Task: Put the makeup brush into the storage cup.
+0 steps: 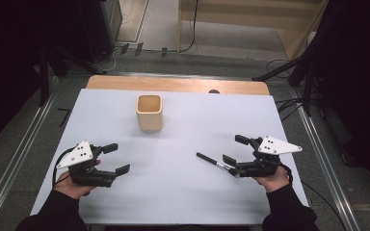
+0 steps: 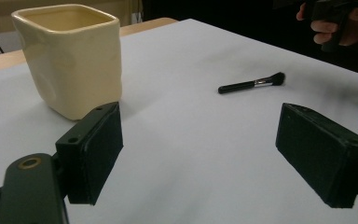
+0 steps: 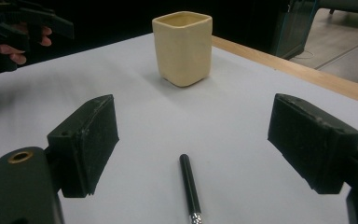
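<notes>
I hold both grippers released: left gripper [image 1: 114, 158] at lower left, right gripper [image 1: 236, 150] at lower right, straddling the makeup brush [image 1: 215, 163]. The cream cup [image 1: 149, 112] stands upper centre. Likely pre-grasp; next I'd descend and clamp the handle.

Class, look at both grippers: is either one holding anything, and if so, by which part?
Nothing is held. The left gripper and right gripper are both open; the brush lies on the table.

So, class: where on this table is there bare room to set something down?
Bare patches: the near middle between the left tool and the brush, and the far right, right of the cup. It is crowded at the right tool, over the brush.
</notes>
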Tool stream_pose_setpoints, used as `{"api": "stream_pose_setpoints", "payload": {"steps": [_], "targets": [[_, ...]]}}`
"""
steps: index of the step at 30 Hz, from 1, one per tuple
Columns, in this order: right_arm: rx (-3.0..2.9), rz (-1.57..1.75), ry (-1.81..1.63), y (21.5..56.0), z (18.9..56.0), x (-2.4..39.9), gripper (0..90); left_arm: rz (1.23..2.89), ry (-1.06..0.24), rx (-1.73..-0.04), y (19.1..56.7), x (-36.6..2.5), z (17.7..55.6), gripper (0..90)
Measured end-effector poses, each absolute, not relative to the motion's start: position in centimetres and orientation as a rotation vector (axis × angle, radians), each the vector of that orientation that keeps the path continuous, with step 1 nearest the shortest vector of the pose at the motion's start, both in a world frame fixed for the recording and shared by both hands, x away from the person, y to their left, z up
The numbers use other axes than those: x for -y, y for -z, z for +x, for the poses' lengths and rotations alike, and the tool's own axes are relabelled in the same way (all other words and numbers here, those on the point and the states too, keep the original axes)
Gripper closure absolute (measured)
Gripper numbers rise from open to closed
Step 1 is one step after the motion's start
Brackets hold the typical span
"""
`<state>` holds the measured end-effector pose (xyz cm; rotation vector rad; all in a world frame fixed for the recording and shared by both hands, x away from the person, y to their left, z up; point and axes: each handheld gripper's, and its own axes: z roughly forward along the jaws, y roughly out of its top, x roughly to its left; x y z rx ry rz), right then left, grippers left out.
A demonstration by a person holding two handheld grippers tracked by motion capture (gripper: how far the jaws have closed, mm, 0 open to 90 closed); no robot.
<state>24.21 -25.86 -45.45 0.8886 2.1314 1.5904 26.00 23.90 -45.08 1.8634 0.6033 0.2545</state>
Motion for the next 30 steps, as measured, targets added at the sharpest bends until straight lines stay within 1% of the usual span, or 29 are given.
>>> {"api": "stream_pose_setpoints", "payload": {"steps": [30], "targets": [[-2.177, 0.825, -1.608, 45.7, 26.9, 22.4, 18.8, 1.867, -0.245, -0.594, 45.1, -23.8, 26.0, 15.3]]}}
